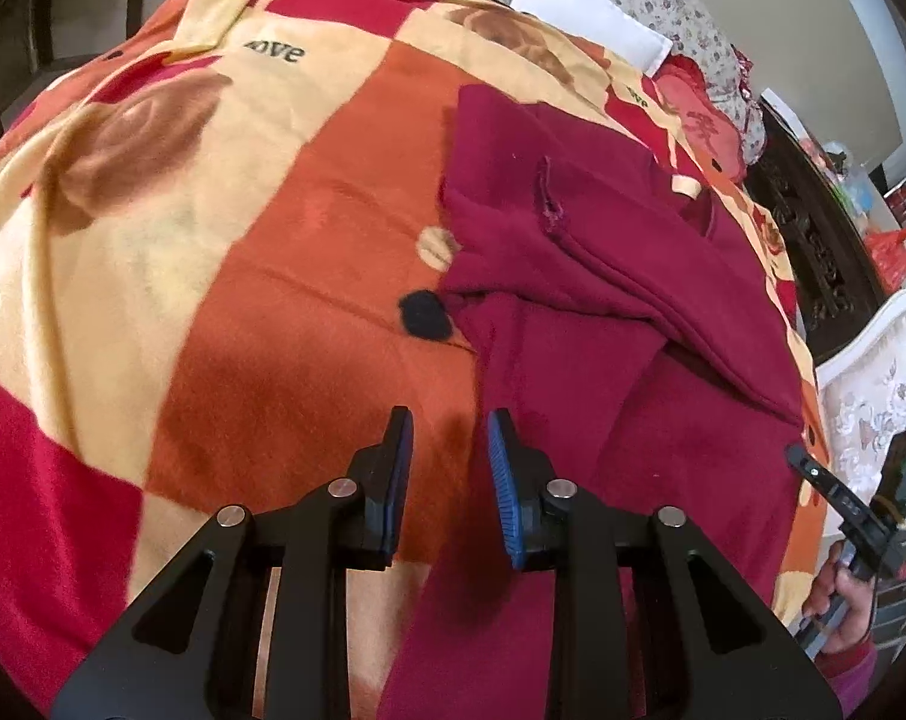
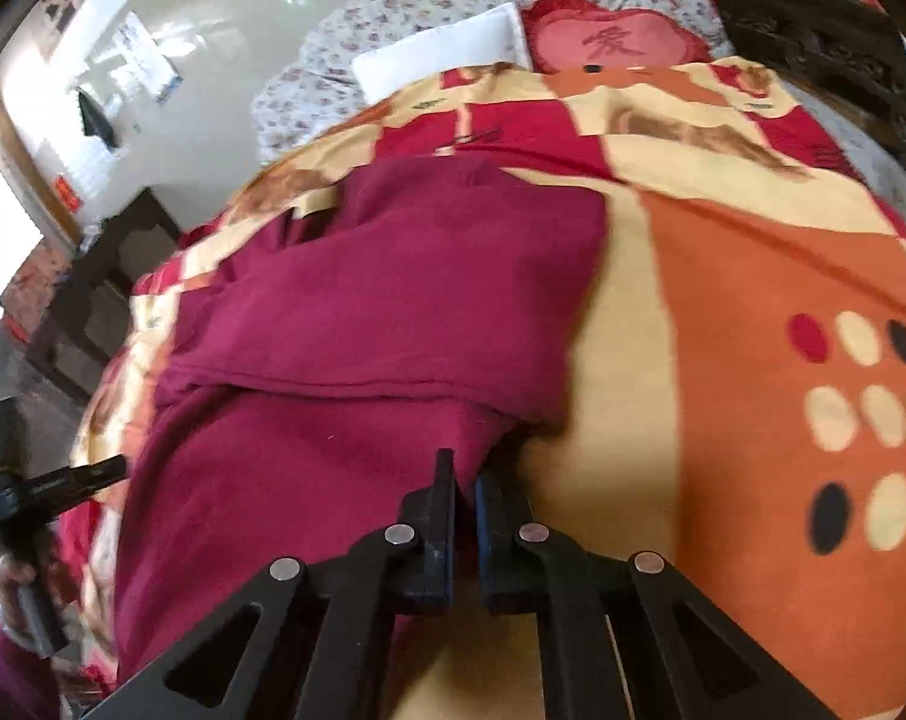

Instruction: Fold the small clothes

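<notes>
Left gripper (image 1: 450, 426) jaws wide over garment (image 1: 603, 312) edge; right gripper (image 2: 465, 468) jaws pinching garment.

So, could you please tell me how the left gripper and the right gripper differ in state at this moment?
The left gripper has its jaws apart and holds nothing, while the right gripper has its jaws nearly together, pinching an edge of the maroon garment. The left one hovers by the garment's edge over the patterned blanket; the right one is in contact with the cloth. Both are black, hand-held and aimed at the same garment.
</notes>
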A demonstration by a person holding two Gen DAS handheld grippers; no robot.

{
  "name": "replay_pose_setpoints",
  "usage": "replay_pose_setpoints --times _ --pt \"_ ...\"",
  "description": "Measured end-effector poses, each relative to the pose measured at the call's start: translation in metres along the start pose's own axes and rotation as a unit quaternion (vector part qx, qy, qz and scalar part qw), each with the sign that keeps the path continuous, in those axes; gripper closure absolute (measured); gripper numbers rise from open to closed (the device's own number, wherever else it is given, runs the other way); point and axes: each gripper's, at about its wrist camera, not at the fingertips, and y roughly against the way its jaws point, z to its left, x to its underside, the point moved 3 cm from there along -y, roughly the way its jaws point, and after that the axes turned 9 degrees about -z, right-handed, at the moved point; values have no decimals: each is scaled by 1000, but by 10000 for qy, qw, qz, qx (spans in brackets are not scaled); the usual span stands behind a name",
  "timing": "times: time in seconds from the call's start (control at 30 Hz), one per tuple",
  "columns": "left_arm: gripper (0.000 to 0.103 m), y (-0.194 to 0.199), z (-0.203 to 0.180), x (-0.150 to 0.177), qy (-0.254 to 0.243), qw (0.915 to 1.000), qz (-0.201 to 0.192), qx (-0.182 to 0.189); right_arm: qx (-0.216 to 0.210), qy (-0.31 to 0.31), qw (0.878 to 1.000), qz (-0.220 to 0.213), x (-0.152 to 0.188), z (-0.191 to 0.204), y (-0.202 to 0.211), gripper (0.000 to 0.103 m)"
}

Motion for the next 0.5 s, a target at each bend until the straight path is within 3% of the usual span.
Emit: replay_pose_setpoints --times 0.1,0.23,0.3,0.37,0.5 --pt "76 1 -5 8 -94 9999 119 2 386 473 9981 31 -1 0 3 99" --pt "76 13 -5 15 -266 9996 56 1 649 468 9968 13 -2 -17 9 99" --pt "76 17 -2 17 -221 9997 25 27 327 110 9990 269 4 -21 -1 99" --pt "76 19 1 21 -178 9998 67 33 52 -66 9997 245 7 -19 7 98" --pt "76 27 5 34 -238 9996 160 21 -669 -136 9968 409 20 -5 46 80"
